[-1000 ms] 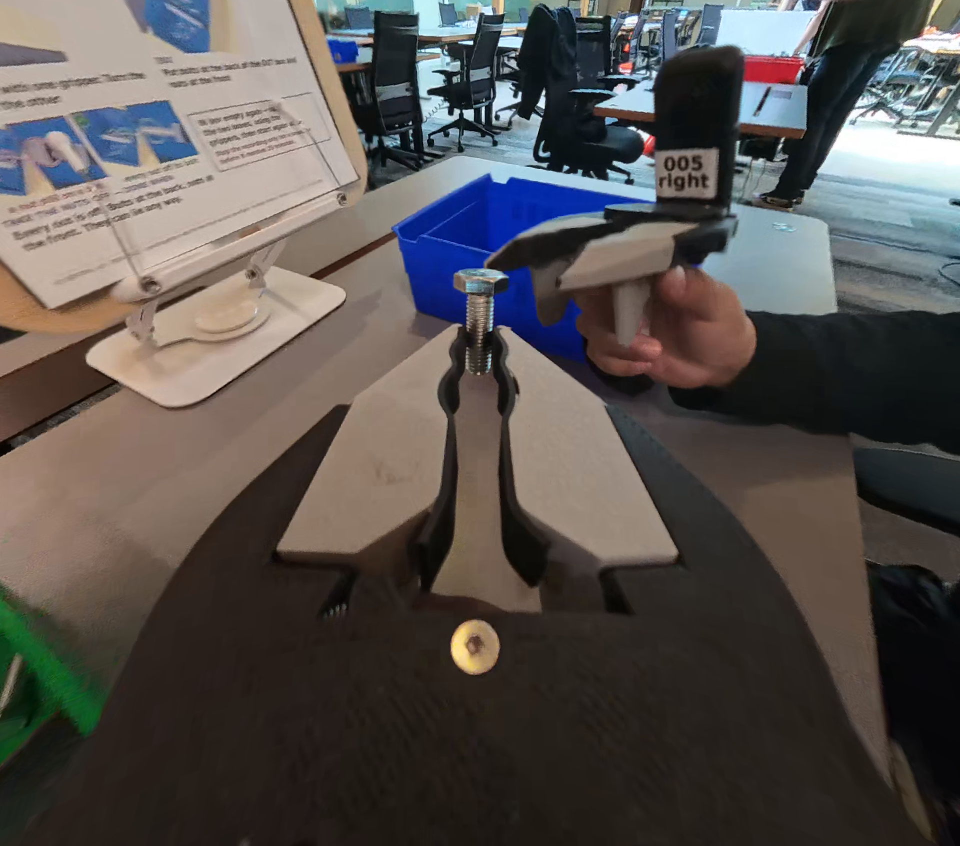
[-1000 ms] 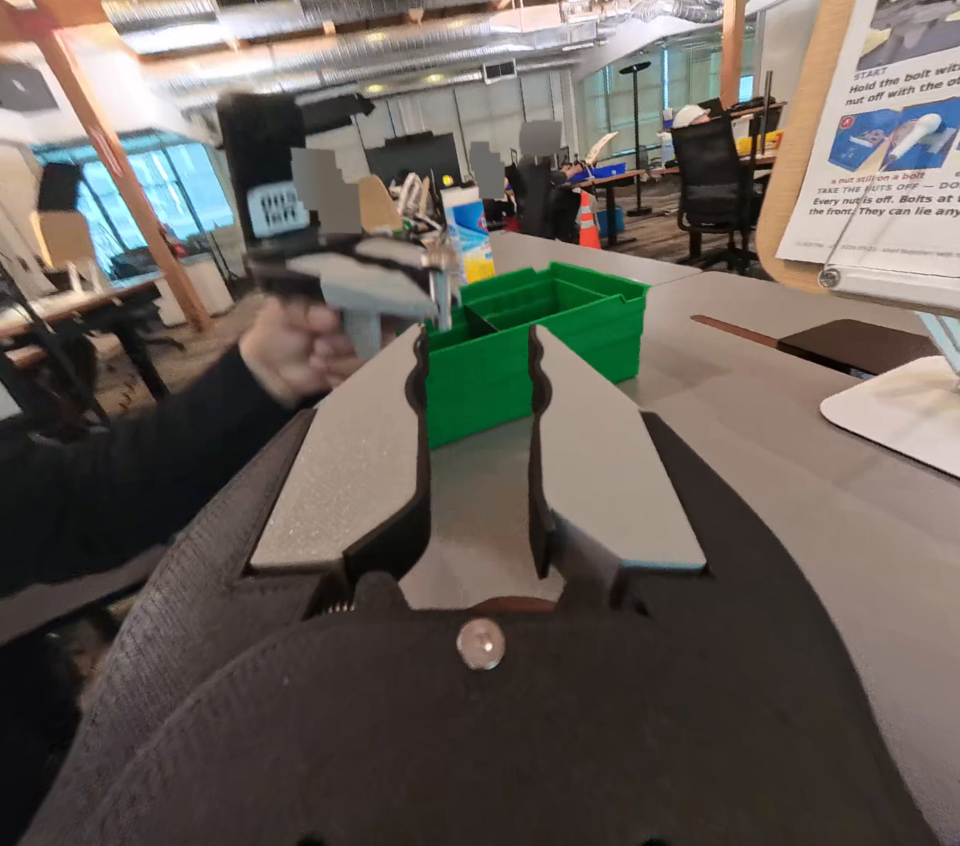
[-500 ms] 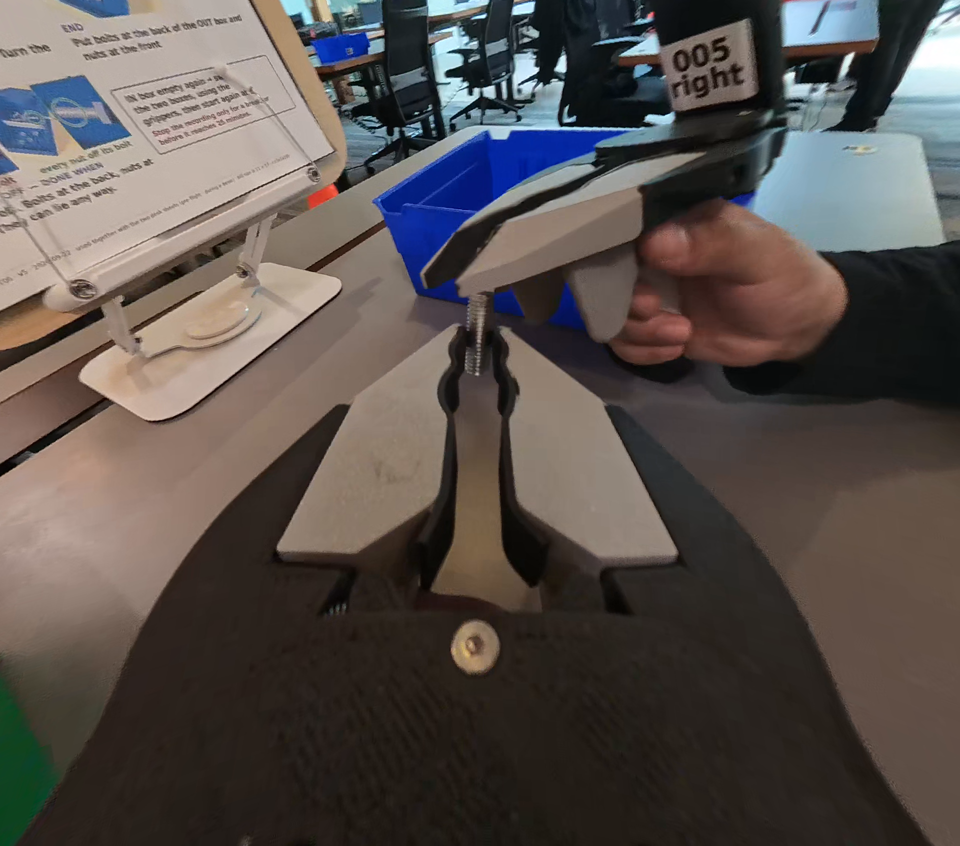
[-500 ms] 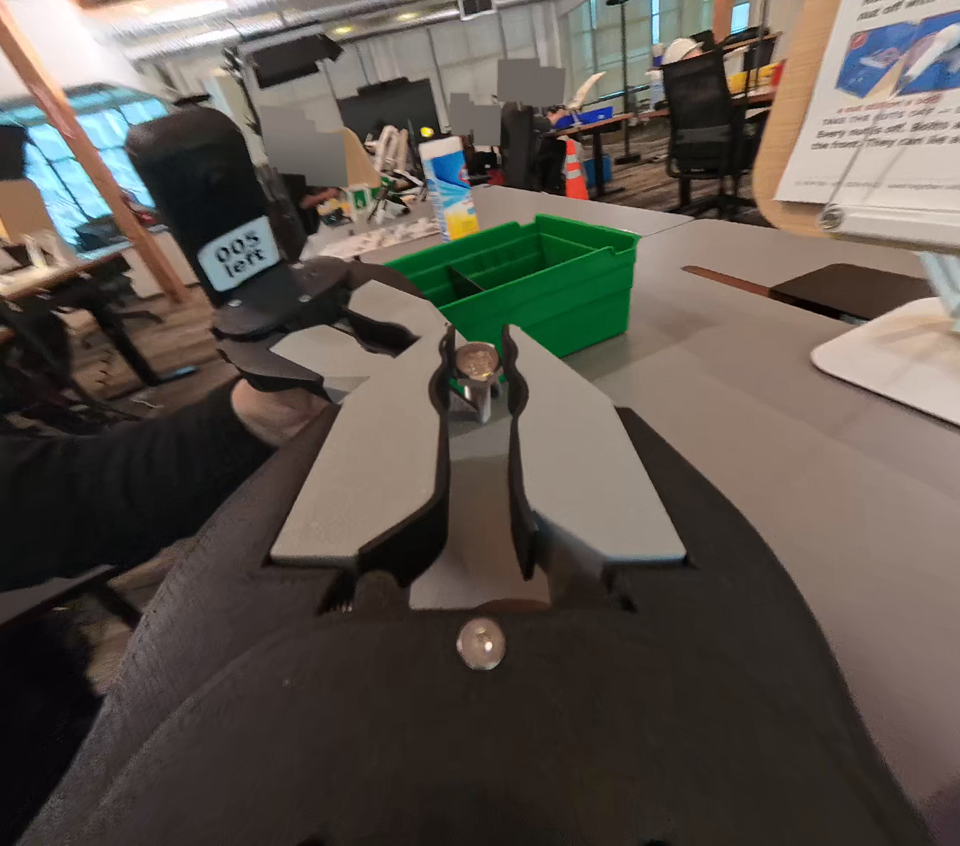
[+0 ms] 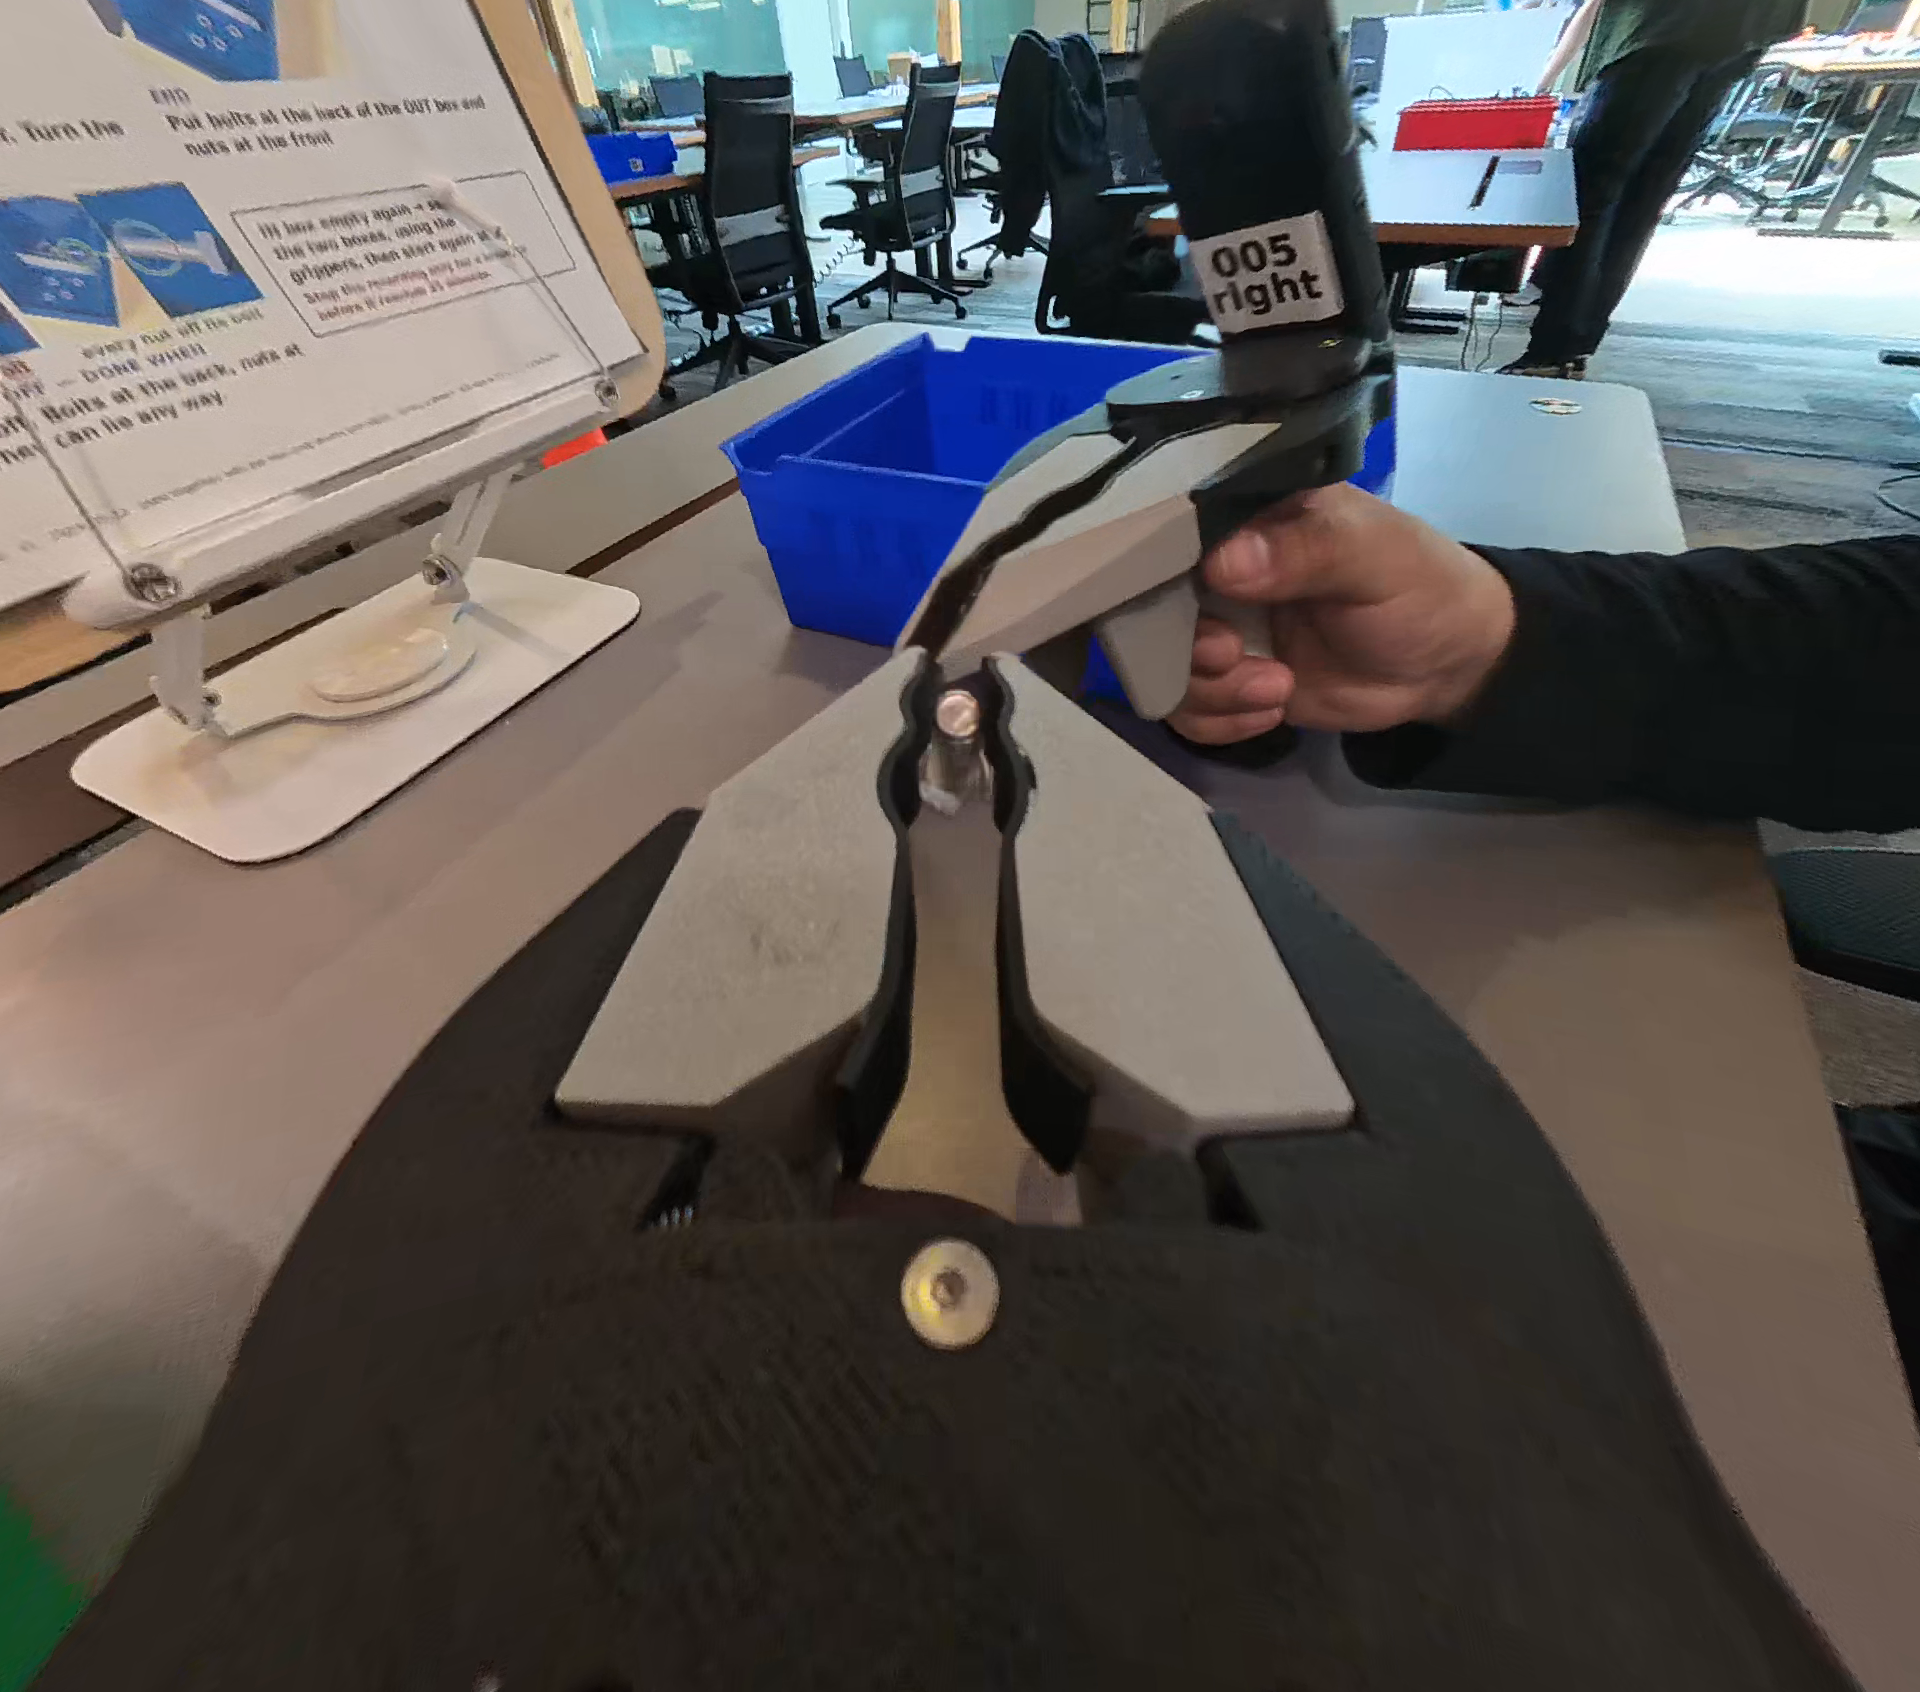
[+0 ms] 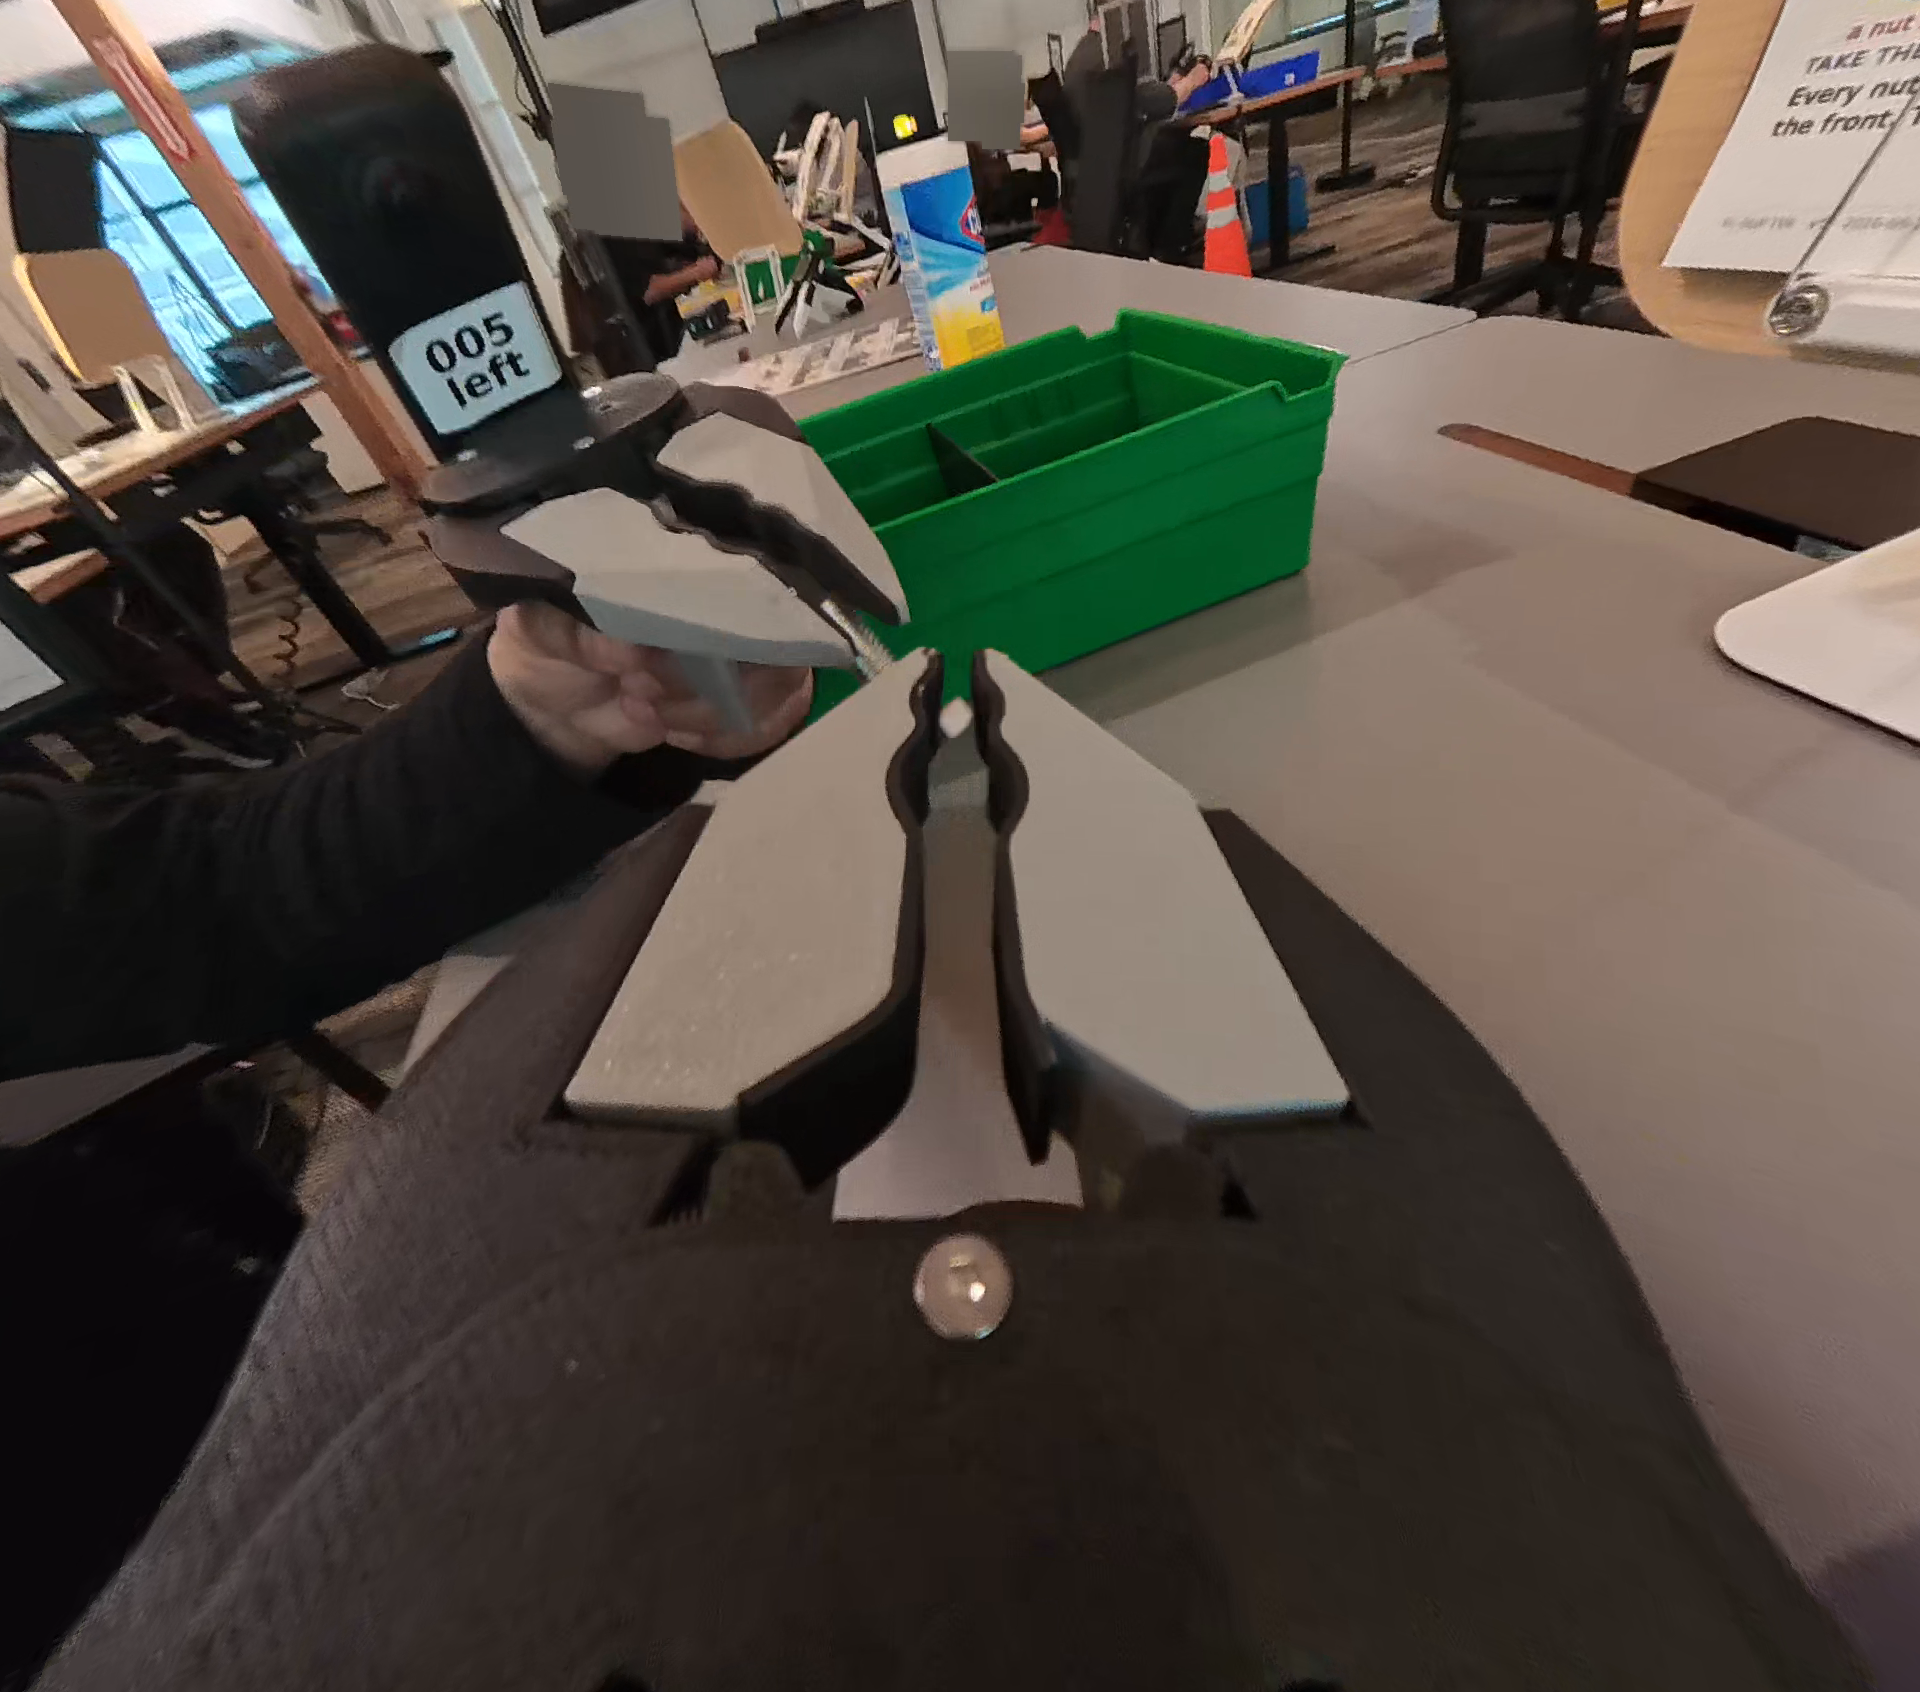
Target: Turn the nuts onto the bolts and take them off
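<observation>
A silver bolt [image 5: 951, 749] sits between the tips of my left gripper [image 5: 954, 692], which is shut on its shaft. My right gripper [image 5: 935, 640] comes in from the right and meets the bolt's far end tip to tip. In the right wrist view my right gripper [image 6: 956, 692] is closed down on a small silver piece, the bolt's head [image 6: 956, 720]. The threaded shaft [image 6: 871, 657] runs from there into my left gripper [image 6: 873, 619]. I see no nut on the bolt. Both grippers are held above the grey table [image 5: 260, 967].
A blue bin [image 5: 862, 520] stands behind the grippers in the left wrist view. A green divided bin [image 6: 1091, 541] stands behind them in the right wrist view. An instruction sheet on a white stand [image 5: 353, 697] is at the left. A wipes canister [image 6: 940, 260] stands farther back. The tips of both grippers are at nearly the same place.
My right gripper was open and apart from the bolt; it moved in over the bolt's head and closed on it. My left gripper tilted while still holding the bolt.
</observation>
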Tool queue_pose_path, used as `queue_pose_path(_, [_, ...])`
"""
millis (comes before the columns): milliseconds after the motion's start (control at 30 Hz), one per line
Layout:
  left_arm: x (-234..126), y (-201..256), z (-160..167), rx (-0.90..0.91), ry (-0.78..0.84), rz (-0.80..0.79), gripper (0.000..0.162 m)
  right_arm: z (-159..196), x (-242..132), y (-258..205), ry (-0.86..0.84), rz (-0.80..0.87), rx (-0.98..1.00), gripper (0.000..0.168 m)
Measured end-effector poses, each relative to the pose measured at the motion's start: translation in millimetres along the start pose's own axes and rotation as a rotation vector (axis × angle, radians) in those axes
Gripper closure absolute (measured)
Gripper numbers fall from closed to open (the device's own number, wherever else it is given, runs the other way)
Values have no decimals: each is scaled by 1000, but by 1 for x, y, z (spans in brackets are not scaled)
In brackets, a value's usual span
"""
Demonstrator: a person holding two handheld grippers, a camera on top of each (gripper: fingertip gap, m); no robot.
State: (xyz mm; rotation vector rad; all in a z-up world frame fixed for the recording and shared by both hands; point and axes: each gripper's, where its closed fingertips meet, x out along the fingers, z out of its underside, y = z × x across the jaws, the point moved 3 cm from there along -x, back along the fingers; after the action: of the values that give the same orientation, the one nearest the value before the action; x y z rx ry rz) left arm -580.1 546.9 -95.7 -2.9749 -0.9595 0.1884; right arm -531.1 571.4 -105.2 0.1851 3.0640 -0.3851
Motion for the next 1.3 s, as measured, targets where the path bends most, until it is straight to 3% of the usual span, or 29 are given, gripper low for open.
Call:
queue_pose_path(267, [-4, -14, 5, -163, -3, 13, 157, 6, 4, -6, -77, 20, -134, 136])
queue_pose_path(433, [-1, -2, 4, -201, -1, 95, 157, 21, 16, -11, -148, 78, -303, 137])
queue_pose_path(533, [2, 0, 7, -170, -21, 80, 156, 27, 21, -16, -167, 96, -371, 160])
queue_pose_path(867, [-7, -13, -3, -196, 72, 23, 154, 22, 16, -7, -99, 28, -142, 162])
queue_pose_path(1300, [3, -10, 19, -198, -54, 51, 156, 37, 21, -4, -193, 75, -219, 162])
